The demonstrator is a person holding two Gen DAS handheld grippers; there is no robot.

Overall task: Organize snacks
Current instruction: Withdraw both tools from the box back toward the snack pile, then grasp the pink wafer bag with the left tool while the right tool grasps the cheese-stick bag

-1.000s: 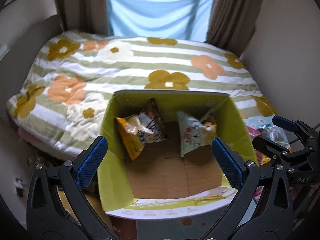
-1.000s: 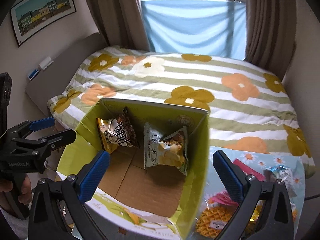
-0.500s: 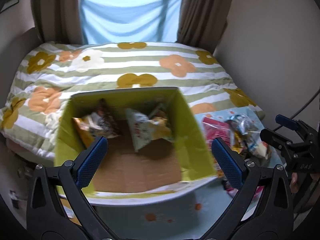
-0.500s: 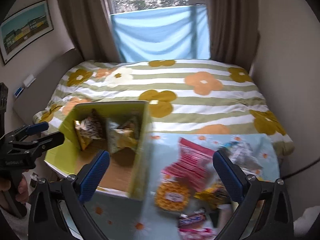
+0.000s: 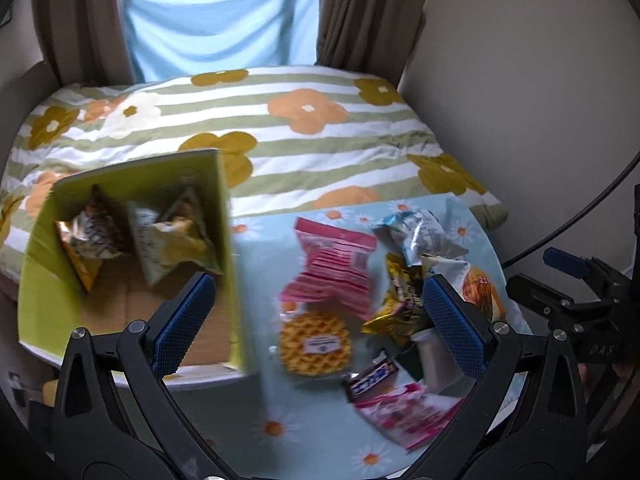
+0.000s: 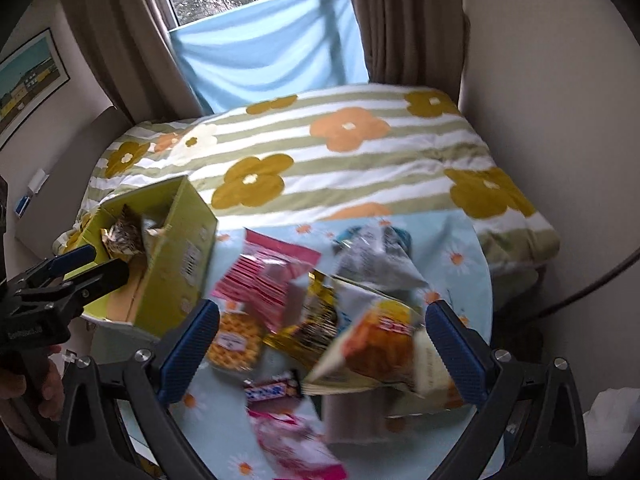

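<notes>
A green cardboard box (image 5: 224,216) (image 6: 182,264) stands at the left of the table with two snack bags (image 5: 172,236) leaning inside. To its right lies a heap of snacks: a pink packet (image 5: 332,268) (image 6: 268,276), a round waffle pack (image 5: 316,344) (image 6: 236,340), a gold wrapper (image 5: 400,304), a silver bag (image 5: 420,236) (image 6: 376,260), an orange-and-white bag (image 6: 384,352) and a candy bar (image 5: 372,376) (image 6: 272,390). My left gripper (image 5: 316,324) is open over the box edge and waffle. My right gripper (image 6: 324,352) is open above the heap, holding nothing.
The table wears a light blue daisy cloth (image 5: 280,420) (image 6: 456,240). Behind it is a bed with a striped flower quilt (image 5: 280,128). Curtains and a window are at the back; a wall is at the right. A black cable (image 5: 580,220) hangs at the right.
Both grippers have swung right, from over the box to over the snack heap. The box now sits at the left of both views. Both stay open and empty.
</notes>
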